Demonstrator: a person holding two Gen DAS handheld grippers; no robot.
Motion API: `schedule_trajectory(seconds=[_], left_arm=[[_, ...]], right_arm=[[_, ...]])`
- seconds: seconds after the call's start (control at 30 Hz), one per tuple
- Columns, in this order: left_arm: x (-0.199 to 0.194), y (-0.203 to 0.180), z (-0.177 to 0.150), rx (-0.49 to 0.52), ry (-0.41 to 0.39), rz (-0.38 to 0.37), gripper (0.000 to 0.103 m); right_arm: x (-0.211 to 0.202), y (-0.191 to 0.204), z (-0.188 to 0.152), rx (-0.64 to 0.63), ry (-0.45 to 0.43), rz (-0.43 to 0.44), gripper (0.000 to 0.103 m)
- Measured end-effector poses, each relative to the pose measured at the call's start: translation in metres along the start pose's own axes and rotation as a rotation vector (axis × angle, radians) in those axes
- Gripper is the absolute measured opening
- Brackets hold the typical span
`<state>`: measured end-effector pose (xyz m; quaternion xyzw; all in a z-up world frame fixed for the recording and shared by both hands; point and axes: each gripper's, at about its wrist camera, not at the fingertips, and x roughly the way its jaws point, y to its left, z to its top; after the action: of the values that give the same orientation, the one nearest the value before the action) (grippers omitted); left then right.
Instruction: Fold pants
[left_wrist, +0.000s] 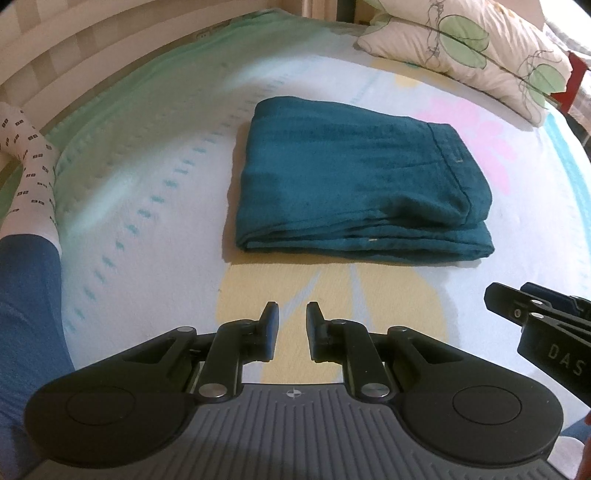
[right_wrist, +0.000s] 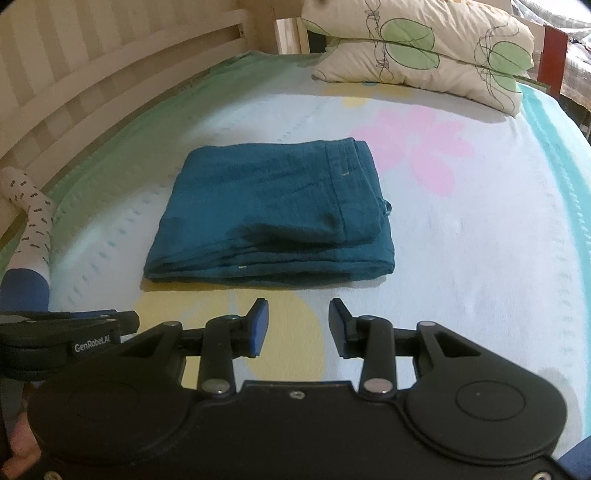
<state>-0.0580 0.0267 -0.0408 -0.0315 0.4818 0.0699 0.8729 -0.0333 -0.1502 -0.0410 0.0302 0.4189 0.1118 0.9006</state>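
Two empty, parted grippers, left (left_wrist: 292, 314) and right (right_wrist: 298, 312), short of folded teal pants (left_wrist: 364, 184), inner layers hidden.

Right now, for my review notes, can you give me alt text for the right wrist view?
Teal pants lie folded into a neat rectangle on a pastel flowered bed sheet. The right gripper hovers in front of them, jaws apart and empty. A leaf-print pillow sits at the far end.

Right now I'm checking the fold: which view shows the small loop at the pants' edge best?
The right wrist view: the loop sticks out from the right edge of the folded pants, against the pale sheet. The left wrist view shows the pants, but no loop.
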Motion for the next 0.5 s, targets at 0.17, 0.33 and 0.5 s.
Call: schedule_trajectory(seconds=[0.17, 0.33, 0.5], left_arm=[[0.0028, -0.0005, -0.0017, 0.0, 0.01, 0.006, 0.016], [0.0057, -0.0006, -0.0027, 0.004, 0.022, 0.005, 0.016], [0.0063, -0.0015, -0.0041, 0.01, 0.027, 0.007, 0.016]], right_arm=[[0.0049, -0.0002, -0.0013, -0.001, 0.033, -0.025, 0.047], [0.0083, 0.001, -0.0014, -0.005, 0.062, -0.056, 0.047], [0.0099, 0.0027, -0.0011, -0.007, 0.078, -0.074, 0.052]])
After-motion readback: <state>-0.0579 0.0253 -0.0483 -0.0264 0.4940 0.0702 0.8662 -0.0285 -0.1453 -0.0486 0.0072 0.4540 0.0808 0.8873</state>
